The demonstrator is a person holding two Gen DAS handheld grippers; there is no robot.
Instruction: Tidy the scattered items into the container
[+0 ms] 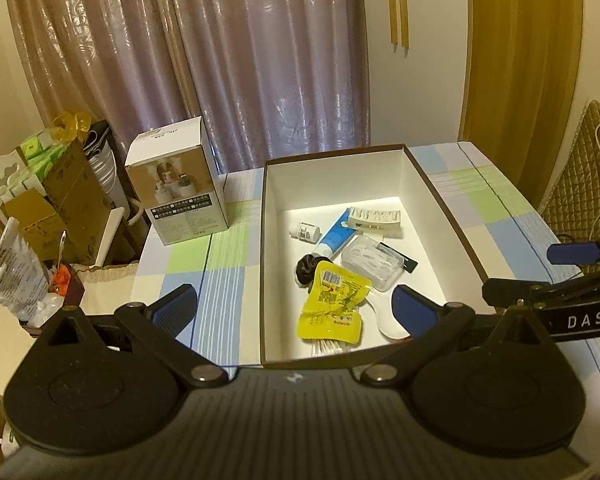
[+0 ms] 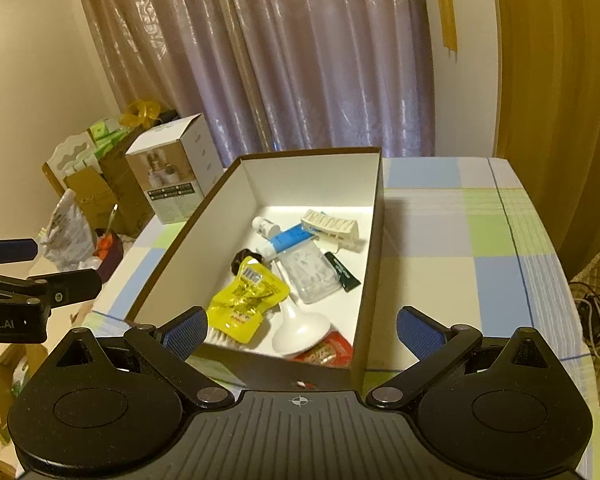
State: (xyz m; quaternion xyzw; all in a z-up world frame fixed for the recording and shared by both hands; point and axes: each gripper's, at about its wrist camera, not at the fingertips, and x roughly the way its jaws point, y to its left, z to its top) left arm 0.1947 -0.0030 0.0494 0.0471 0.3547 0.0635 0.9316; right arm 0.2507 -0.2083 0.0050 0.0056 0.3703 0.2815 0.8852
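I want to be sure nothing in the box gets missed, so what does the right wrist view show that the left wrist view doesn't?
Only the right wrist view shows a red packet at the near end of the box, beside the white brush. Only the left wrist view shows the cotton swabs clearly under the yellow pouch. Both show the blue tube, small white bottle, clear case, white hair clip, dark scrunchie, and both grippers open, left gripper and right gripper.
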